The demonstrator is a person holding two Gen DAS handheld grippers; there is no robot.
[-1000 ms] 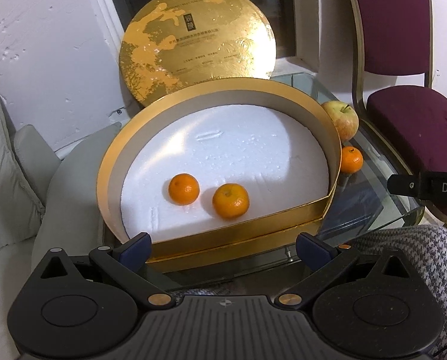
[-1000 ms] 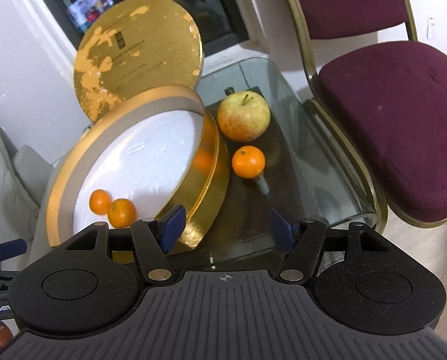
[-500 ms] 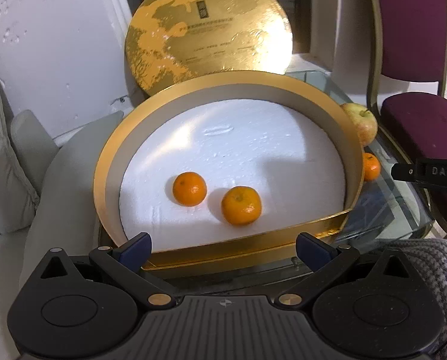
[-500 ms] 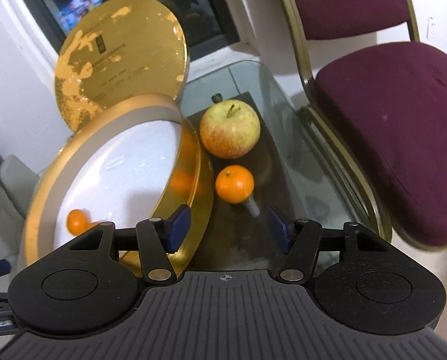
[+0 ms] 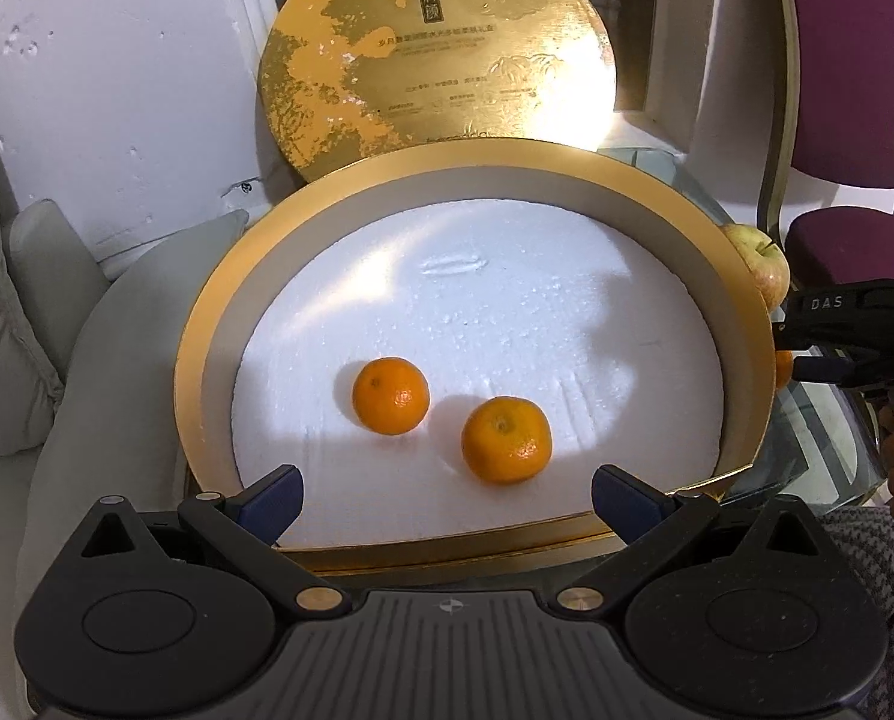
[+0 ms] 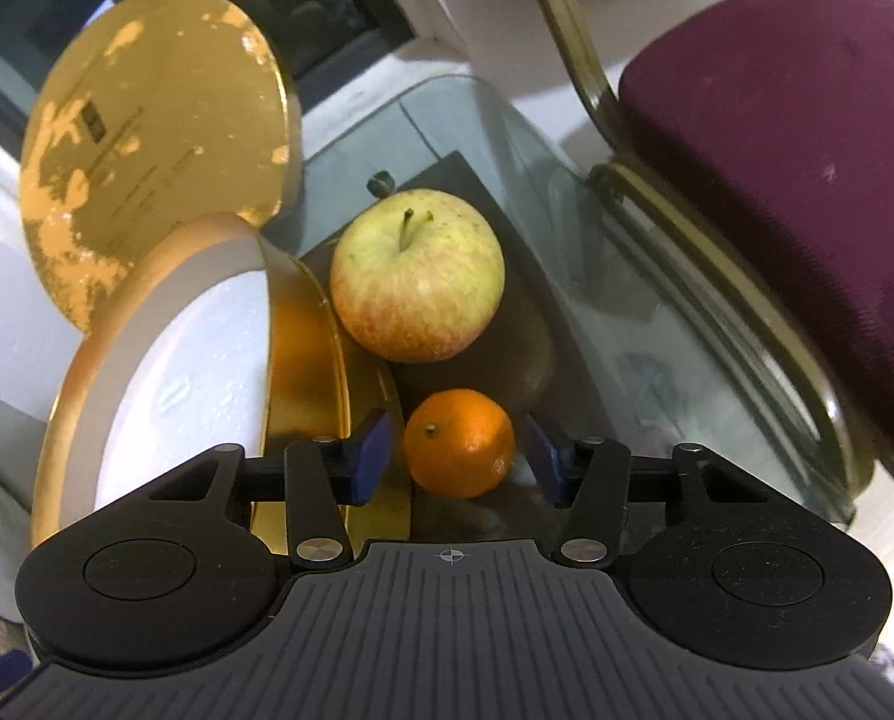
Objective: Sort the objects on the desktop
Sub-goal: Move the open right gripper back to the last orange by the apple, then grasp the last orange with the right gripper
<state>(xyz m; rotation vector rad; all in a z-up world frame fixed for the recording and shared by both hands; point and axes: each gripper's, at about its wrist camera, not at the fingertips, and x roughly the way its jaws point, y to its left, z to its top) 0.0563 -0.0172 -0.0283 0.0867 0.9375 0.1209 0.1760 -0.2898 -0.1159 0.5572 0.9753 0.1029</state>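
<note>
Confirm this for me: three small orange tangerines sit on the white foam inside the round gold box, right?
Not three. The left wrist view shows two small orange tangerines on the white foam inside the round gold box.

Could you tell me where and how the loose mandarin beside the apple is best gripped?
Grip the mandarin across its widest middle, coming down from above and the near side. It is round, with no handle. The right gripper already straddles it; its jaws have just been closing, small gaps remaining. The apple behind and the gold box wall leftward block other approaches.
</note>
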